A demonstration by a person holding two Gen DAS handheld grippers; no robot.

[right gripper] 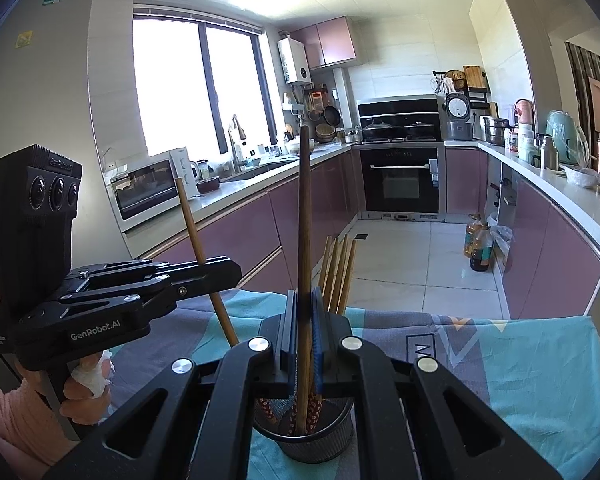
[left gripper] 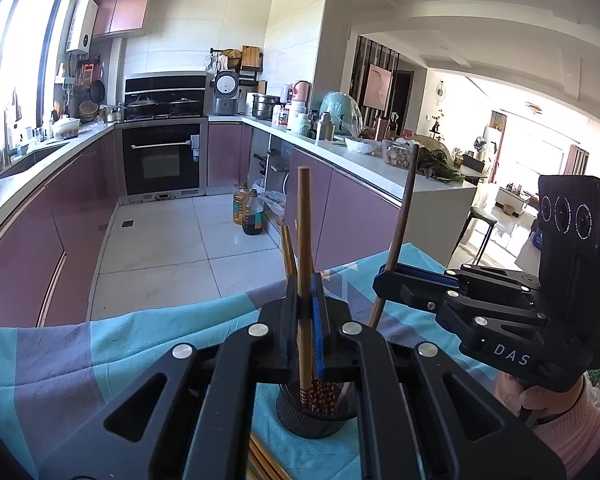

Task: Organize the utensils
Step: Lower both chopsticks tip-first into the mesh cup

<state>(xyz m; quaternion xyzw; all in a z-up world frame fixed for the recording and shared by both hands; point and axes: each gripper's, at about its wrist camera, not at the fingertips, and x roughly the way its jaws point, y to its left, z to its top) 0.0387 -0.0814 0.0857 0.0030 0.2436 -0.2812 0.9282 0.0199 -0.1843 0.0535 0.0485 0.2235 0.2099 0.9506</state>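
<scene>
Each claw is clamped on one chopstick, gripped near the middle so the stick stands close to upright. The left claw (left gripper: 306,312) pinches a light wooden chopstick (left gripper: 303,240) whose lower end already sits in the holder (left gripper: 314,416) directly below the jaws. The right claw (right gripper: 302,320) pinches a darker chopstick (right gripper: 304,208), and in its own view the tip also reaches down into the holder's mouth. In the left view, though, that stick slants and ends over the cloth (left gripper: 100,352) beside the holder, so I cannot tell whether it is inside. The coming move, I judge, is a plain drop along each stick's long axis, with the left hand better lined up. The holder is a dark mesh cup on the bench, already holding several sticks with red patterned ends. More chopsticks (left gripper: 264,464) lie flat on the cloth near it.
</scene>
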